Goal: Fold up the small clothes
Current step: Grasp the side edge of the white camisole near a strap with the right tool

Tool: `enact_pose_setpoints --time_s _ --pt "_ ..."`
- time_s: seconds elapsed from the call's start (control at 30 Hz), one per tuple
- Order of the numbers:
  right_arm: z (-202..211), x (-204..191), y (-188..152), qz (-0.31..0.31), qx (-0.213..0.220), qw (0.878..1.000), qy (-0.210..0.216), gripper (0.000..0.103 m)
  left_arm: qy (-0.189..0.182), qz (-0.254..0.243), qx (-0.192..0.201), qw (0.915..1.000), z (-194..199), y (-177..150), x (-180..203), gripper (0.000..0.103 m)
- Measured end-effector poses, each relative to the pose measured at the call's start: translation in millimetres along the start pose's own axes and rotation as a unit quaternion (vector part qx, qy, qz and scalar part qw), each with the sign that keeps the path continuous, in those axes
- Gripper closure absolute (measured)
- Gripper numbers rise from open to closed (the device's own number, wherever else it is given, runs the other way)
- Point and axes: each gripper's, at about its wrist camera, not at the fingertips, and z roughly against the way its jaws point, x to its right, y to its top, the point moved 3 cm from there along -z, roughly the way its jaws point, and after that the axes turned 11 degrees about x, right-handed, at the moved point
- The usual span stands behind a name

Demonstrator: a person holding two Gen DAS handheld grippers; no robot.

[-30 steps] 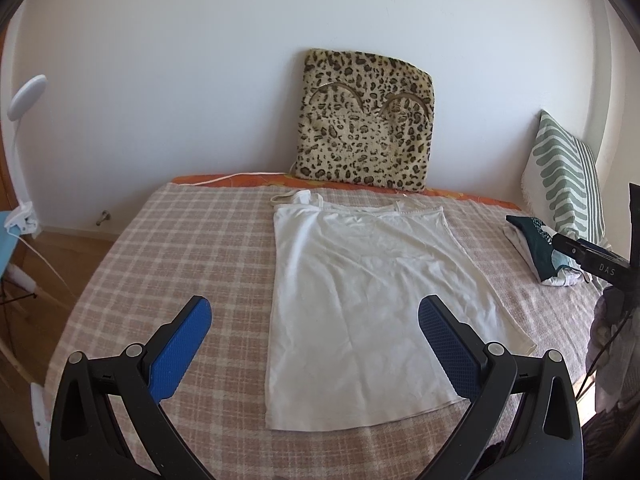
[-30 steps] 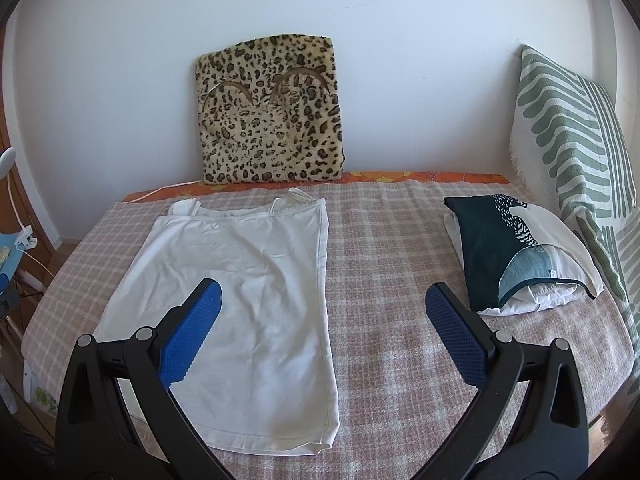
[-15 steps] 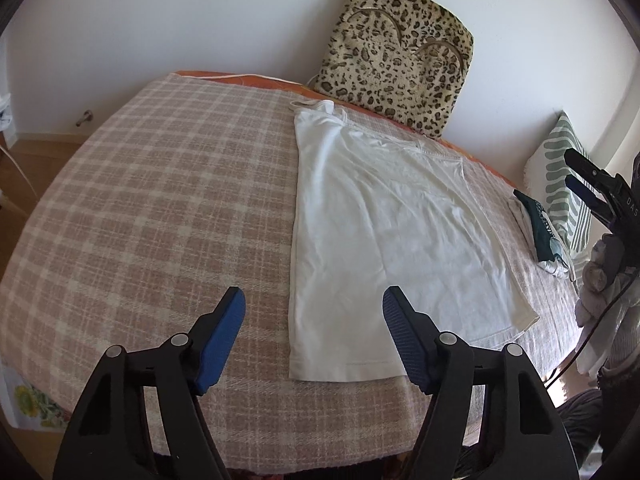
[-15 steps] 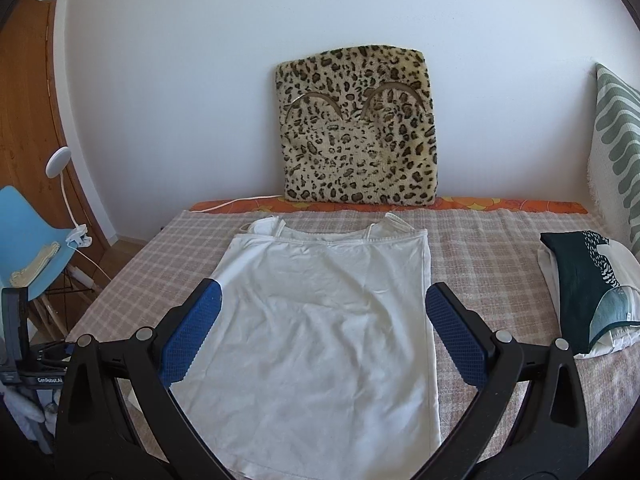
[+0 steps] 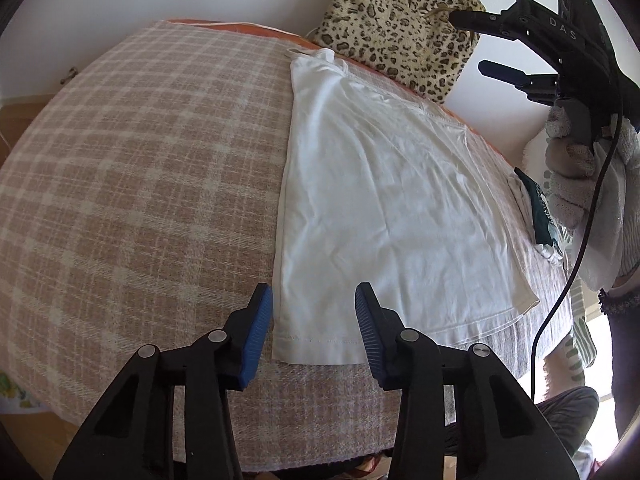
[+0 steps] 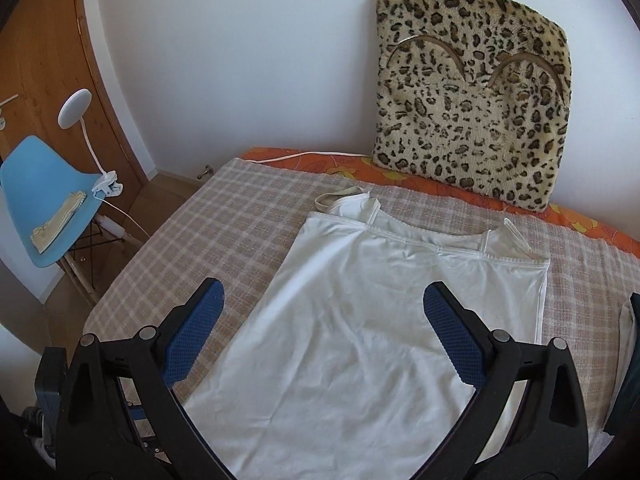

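Left claw [image 5: 314, 320] has dropped to the top's [image 5: 384, 208] lower-left hem corner, closing, nothing pinched yet; right claw [image 6: 322, 336] gapes empty above.

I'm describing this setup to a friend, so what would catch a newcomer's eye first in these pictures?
First, the white top spread flat in the middle of the checked bedspread. Behind it a leopard-print cushion leans on the white wall. The left tongs, blue-padded, are closing over the top's near hem corner without pressing it yet, while the right tongs hover open above the cloth.
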Motion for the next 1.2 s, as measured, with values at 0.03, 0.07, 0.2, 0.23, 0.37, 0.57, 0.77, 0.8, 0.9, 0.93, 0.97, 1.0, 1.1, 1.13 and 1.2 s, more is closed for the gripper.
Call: enact_pose_setpoints --time_s 0.03,0.07,0.2,0.23,0.37,0.57,0.77,0.8,0.9,0.93,0.97,1.0,1.1,1.13,1.2 --pt "-11.0 -1.9 2.4 -0.003 -0.011 1.000 0.005 0.011 0.000 -0.002 0.001 1.0000 -0.4 0.8 -0.1 0.065" --pt "-23.9 -4.1 4.8 -0.004 -0.024 1.000 0.008 0.015 -0.001 -0.004 0.001 1.0000 -1.2 0.6 0.1 0.065" --pt "-72.4 -14.0 12.2 -0.027 -0.072 0.997 0.027 0.032 -0.006 0.005 -0.012 0.9999 -7.8 -5.6 -5.0 0.069" --pt "-85.4 -16.8 13.2 -0.034 -0.087 0.995 0.031 0.038 -0.010 0.013 -0.019 0.9997 -11.0 -6.5 -6.9 0.069" --pt "-132.4 -30.3 14.6 -0.026 -0.116 0.993 0.013 0.049 -0.012 0.045 -0.021 0.9987 -14.5 -7.8 -17.9 0.070" --pt "-194.2 -32.9 11.7 -0.021 -0.138 0.990 -0.023 0.057 -0.020 0.035 -0.017 0.9991 -13.3 -8.9 -16.6 0.070" --pt "-231.8 -36.4 6.1 0.021 -0.152 0.986 -0.062 0.059 -0.015 0.022 -0.009 0.9996 -13.2 -9.6 -17.3 0.078" --pt "-238.0 -38.1 5.1 0.032 -0.155 0.985 -0.068 0.060 -0.012 0.018 -0.008 0.9997 -13.6 -9.2 -17.2 0.078" --pt "-251.3 -39.3 3.4 0.050 -0.165 0.982 -0.081 0.064 -0.011 0.018 -0.010 0.9997 -15.7 -8.0 -17.4 0.089" --pt "-255.0 -38.9 3.1 0.052 -0.168 0.981 -0.087 0.064 -0.013 0.021 -0.012 0.9996 -16.8 -8.3 -17.9 0.093" --pt "-258.1 -38.4 2.9 0.055 -0.171 0.979 -0.092 0.066 -0.015 0.021 -0.012 0.9996 -16.8 -8.5 -19.0 0.094" --pt "-260.7 -37.9 2.4 0.057 -0.174 0.978 -0.096 0.067 -0.017 0.019 -0.012 0.9996 -16.8 -9.1 -17.2 0.095" --pt "-266.5 -35.8 1.2 0.059 -0.179 0.977 -0.099 0.071 -0.019 0.010 -0.015 0.9997 -18.2 -10.8 -13.6 0.098" --pt "-267.7 -36.1 1.6 0.060 -0.177 0.977 -0.100 0.072 -0.017 0.005 -0.013 0.9998 -17.8 -10.3 -12.7 0.099" --pt "-269.3 -36.0 3.3 0.059 -0.176 0.977 -0.102 0.077 -0.016 0.000 -0.011 0.9998 -18.6 -10.8 -9.5 0.099"
